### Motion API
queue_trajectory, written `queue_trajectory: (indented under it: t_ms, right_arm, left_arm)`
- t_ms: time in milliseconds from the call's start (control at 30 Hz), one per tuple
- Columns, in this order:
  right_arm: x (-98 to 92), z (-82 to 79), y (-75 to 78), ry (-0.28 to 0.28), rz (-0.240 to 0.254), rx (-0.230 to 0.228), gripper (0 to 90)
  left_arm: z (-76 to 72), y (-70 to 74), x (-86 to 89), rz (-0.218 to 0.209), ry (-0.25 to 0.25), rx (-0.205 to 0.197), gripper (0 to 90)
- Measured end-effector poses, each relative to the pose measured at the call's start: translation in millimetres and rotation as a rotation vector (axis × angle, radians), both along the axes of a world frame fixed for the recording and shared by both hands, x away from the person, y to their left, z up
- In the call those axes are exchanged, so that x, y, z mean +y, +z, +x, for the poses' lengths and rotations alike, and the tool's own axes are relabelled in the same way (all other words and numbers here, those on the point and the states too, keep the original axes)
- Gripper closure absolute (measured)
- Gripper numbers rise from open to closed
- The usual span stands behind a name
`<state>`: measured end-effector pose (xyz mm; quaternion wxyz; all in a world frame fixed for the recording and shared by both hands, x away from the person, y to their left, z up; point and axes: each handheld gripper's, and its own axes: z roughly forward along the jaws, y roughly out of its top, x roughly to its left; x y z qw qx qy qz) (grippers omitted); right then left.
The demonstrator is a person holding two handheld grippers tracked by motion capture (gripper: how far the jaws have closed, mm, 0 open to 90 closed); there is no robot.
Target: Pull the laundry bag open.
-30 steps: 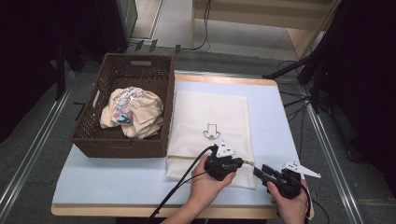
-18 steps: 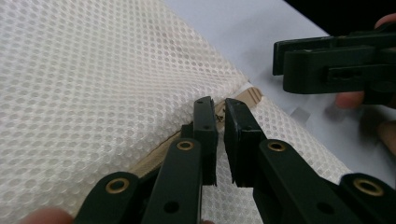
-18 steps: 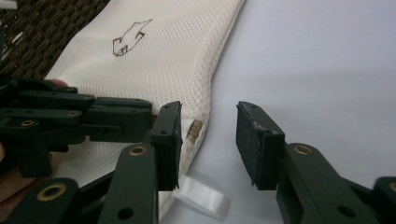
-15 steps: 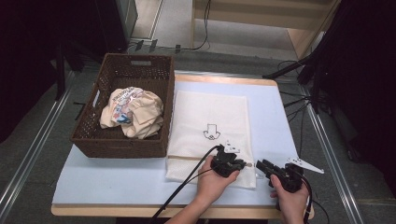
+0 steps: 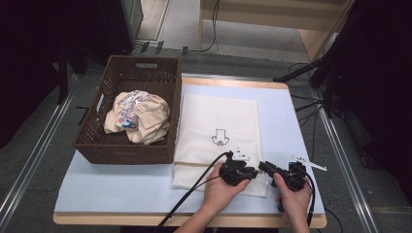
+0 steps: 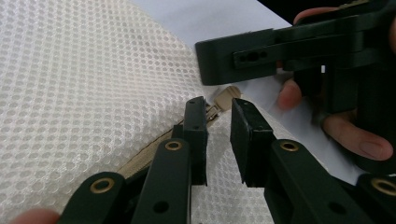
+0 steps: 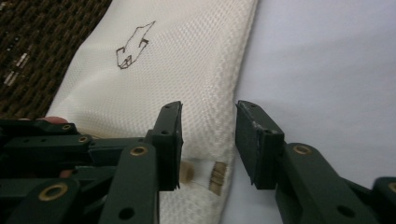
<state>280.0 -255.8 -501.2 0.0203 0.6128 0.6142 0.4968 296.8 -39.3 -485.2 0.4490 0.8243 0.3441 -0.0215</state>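
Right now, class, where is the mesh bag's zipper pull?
In the left gripper view the zipper pull lies at the mesh bag's near right corner, just beyond the left tongs.

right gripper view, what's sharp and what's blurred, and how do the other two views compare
Right gripper view: the mesh bag weave and its arrow print are sharp, while the zipper pull between the jaws is soft. Left gripper view: the bag's mesh is crisp, and the near jaws are slightly soft. High view: even overhead light on the table, dark surroundings, no glare.
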Motion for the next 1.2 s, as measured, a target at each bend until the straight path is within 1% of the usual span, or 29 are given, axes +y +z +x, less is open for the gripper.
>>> queue_trajectory:
  t_ms: [33,67,100,133,200,233,267,300,333,367,400,433,467,533,600,633,667,733,800,833,900,933,967,1000,1033,1100,1133,1200]
  right_arm:
    - [1.2,0.3,-0.2,0.004,0.012,0.009,67.7]
    - [4.1,0.3,-0.5,0.017,0.003,0.019,77.7]
    - [4.1,0.3,-0.5,0.017,0.003,0.019,77.7]
    - [3.5,-0.1,-1.4,0.027,0.017,0.019,84.5]
    - [1.4,-1.7,0.4,0.028,0.054,-0.005,86.4]
    - [1.4,-1.7,0.4,0.028,0.054,-0.005,86.4]
    - [2.7,-4.1,4.3,0.035,0.077,-0.032,87.0]
    - [2.7,-4.1,4.3,0.035,0.077,-0.032,87.0]
    - [6.3,-6.9,8.7,0.039,0.064,-0.074,87.5]
    - [8.0,-8.5,11.1,0.045,0.067,-0.094,87.7]
    - [9.6,-9.8,13.1,0.049,0.06,-0.117,87.9]
    - [11.3,-11.1,15.0,0.05,0.053,-0.127,88.0]
    - [11.3,-11.1,15.0,0.05,0.053,-0.127,88.0]
    - [13.5,-12.7,16.7,0.047,0.028,-0.148,88.1]
    - [13.3,-13.6,16.9,0.038,0.022,-0.147,88.2]
    - [11.6,-14.2,16.4,0.034,0.017,-0.155,88.4]
    - [10.7,-14.5,16.4,0.029,0.008,-0.159,88.5]
    - [10.1,-15.0,16.6,0.023,0.0,-0.161,88.6]
    - [9.5,-15.9,17.0,0.016,-0.007,-0.169,88.8]
    - [10.2,-16.6,17.4,0.016,-0.021,-0.177,88.9]
    - [10.6,-16.6,17.4,0.016,-0.023,-0.18,88.9]
    - [11.3,-17.1,18.0,0.021,-0.032,-0.183,89.0]
    - [11.3,-17.1,18.0,0.021,-0.032,-0.183,89.0]
    - [11.8,-16.9,18.2,0.025,-0.04,-0.194,89.1]
    - [12.7,-17.3,18.9,0.027,-0.048,-0.198,89.3]
    - [13.1,-18.1,22.2,0.024,-0.074,-0.214,89.4]
    - [13.1,-18.1,22.2,0.024,-0.074,-0.214,89.4]
    - [12.3,-17.9,22.1,0.023,-0.078,-0.219,89.6]
  left_arm:
    - [-0.5,0.0,-0.1,0.0,-0.006,-0.007,75.0]
    - [-1.0,0.2,-0.2,-0.002,-0.015,-0.009,73.7]
    - [-1.3,0.3,-0.5,-0.006,-0.028,-0.01,73.7]
    - [-1.6,0.3,-0.6,-0.012,-0.043,-0.008,71.3]
    - [-2.7,0.3,-1.1,-0.018,-0.05,-0.014,68.5]
    - [-2.8,0.3,-1.2,-0.017,-0.048,-0.014,68.5]
    - [-2.5,0.4,-1.0,-0.011,-0.045,-0.011,64.7]
    - [-2.5,0.5,-0.9,-0.008,-0.034,-0.008,64.7]
    - [-2.3,0.3,-0.9,-0.005,-0.019,-0.008,58.5]
    - [-2.2,0.3,-0.1,-0.014,-0.016,-0.009,57.5]
    - [-2.5,0.4,0.9,-0.029,-0.015,-0.009,56.8]
    - [-2.4,0.4,2.0,-0.037,-0.012,-0.008,56.9]
    - [-1.7,0.5,3.4,-0.039,-0.016,-0.002,56.9]
    - [0.1,-0.3,4.9,-0.054,-0.005,0.022,60.8]
    - [2.5,-1.4,7.3,-0.071,0.01,0.054,66.6]
    - [3.6,-2.0,8.7,-0.082,0.019,0.068,71.6]
    - [4.2,-2.6,9.8,-0.093,0.029,0.083,73.7]
    - [4.4,-2.8,11.9,-0.094,0.046,0.091,74.8]
    - [4.1,-2.8,12.8,-0.092,0.047,0.092,78.4]
    - [4.1,-2.8,13.4,-0.095,0.041,0.105,80.0]
    - [5.6,-2.0,14.6,-0.103,0.023,0.139,80.7]
    - [6.3,-1.7,15.8,-0.106,0.017,0.148,82.0]
    - [6.2,-1.4,16.3,-0.108,0.012,0.15,82.0]
    - [5.5,-0.6,16.8,-0.105,0.006,0.142,82.8]
    - [3.8,0.7,16.7,-0.098,0.005,0.133,87.2]
    - [1.2,3.3,17.2,-0.091,0.007,0.096,87.5]
    - [0.5,4.3,17.1,-0.084,0.011,0.085,87.5]
    - [0.5,5.0,18.0,-0.08,0.021,0.079,87.6]
